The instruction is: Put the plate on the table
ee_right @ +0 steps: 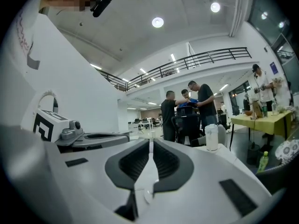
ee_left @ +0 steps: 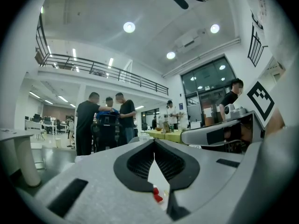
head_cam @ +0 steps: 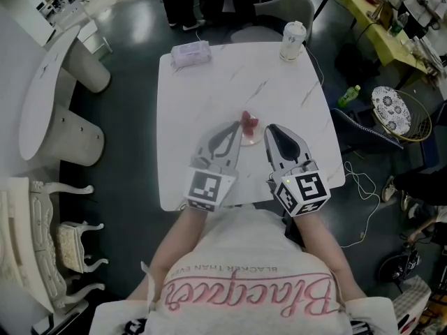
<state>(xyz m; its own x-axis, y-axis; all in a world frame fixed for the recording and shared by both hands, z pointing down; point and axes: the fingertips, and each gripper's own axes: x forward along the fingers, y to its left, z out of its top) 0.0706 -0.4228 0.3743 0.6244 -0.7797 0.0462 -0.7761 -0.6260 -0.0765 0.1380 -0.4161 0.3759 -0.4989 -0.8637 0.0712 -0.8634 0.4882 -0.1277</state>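
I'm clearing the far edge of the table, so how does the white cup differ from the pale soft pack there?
The cup stands upright and tall at the far right corner; the pack lies flat and low near the far left corner. The cup is round and white; the pack is oblong, crinkled and faintly lilac. Both rest on the white table, apart from the plate.

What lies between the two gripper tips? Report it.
A small plate carrying a red piece lies on the table between the left gripper and the right gripper. The head view shows it.
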